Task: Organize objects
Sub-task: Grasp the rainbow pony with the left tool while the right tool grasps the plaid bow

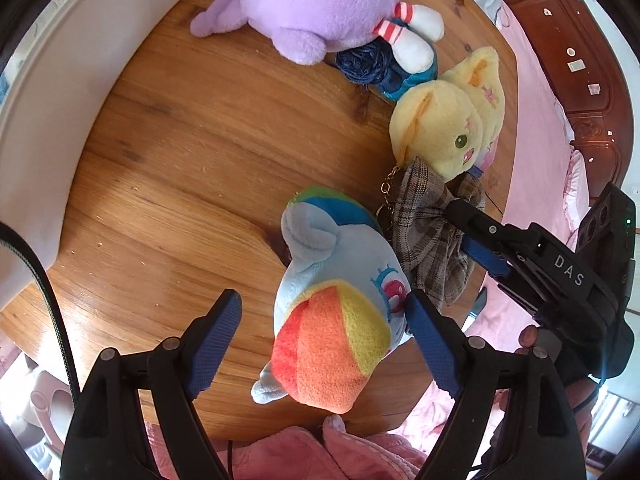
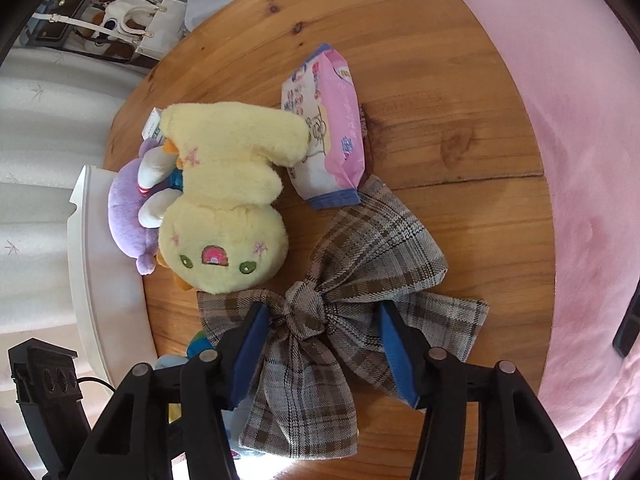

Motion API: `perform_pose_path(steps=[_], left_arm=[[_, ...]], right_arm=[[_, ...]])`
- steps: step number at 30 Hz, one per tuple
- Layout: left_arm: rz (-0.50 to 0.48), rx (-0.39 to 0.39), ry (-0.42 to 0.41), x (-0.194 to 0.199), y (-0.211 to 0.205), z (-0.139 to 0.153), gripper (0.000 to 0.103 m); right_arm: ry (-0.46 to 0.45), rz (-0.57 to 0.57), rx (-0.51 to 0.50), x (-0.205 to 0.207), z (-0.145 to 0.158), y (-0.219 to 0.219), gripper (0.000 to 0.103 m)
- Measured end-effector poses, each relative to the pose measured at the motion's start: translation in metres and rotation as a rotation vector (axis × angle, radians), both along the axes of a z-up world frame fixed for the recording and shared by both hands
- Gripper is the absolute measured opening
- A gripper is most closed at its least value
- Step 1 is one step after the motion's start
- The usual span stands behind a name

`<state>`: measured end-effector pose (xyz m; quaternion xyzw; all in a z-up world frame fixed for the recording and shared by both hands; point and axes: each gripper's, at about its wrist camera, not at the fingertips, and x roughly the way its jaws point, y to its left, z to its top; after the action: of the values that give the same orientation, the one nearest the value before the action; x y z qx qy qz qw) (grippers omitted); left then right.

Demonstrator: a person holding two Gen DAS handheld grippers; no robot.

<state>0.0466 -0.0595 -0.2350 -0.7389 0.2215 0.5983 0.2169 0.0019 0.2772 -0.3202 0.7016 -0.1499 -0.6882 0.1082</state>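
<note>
A plaid fabric bow (image 2: 380,248) lies on the round wooden table (image 2: 460,100). My right gripper (image 2: 324,328) points down over it, its blue pads either side of the knot; the cloth between them does not look squeezed. From the left wrist, the same gripper (image 1: 468,228) rests its tips on the bow (image 1: 424,232). A light-blue plush pony with a rainbow mane (image 1: 340,272) lies between the fingers of my left gripper (image 1: 324,320). The right pad is at the pony's side and the left pad stands clear of it.
A yellow plush (image 2: 224,216) lies beside the bow, with a purple plush (image 1: 320,4) and a small doll in striped socks (image 1: 408,40) behind. A pink pack of wipes (image 2: 328,132) lies further back. Pink bedding (image 2: 592,200) borders the table, and a white curved rim (image 1: 52,100) the other side.
</note>
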Motion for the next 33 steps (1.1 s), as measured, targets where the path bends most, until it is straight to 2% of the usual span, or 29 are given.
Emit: perform_pose_path(steps=[4,9,12,19,21,23,33], left_arm=[[0.016,0.002,-0.032,0.001,-0.002,-0.005,0.086],[0.018,0.0,-0.073,0.003,0.002,-0.009,0.086],[-0.032,0.008,-0.092,0.002,0.005,-0.015,0.086],[-0.061,0.021,-0.093,0.002,0.017,-0.021,0.083],[-0.068,0.017,-0.087,0.001,0.017,-0.023,0.078],[-0.067,0.02,-0.095,0.009,0.03,-0.032,0.078],[-0.104,0.013,-0.102,0.013,0.032,-0.036,0.075]], right_arm=[[-0.006,-0.008,-0.017,0.003,-0.002,0.004,0.051],[-0.008,-0.019,-0.059,0.005,-0.004,0.008,0.041],[-0.01,-0.024,-0.084,0.006,-0.004,0.01,0.034],[0.001,-0.012,-0.088,0.008,-0.002,0.008,0.031],[0.003,-0.008,-0.082,0.007,0.0,0.007,0.031],[0.003,-0.011,-0.079,0.004,0.0,0.004,0.031],[0.005,-0.025,-0.072,0.013,0.004,0.009,0.031]])
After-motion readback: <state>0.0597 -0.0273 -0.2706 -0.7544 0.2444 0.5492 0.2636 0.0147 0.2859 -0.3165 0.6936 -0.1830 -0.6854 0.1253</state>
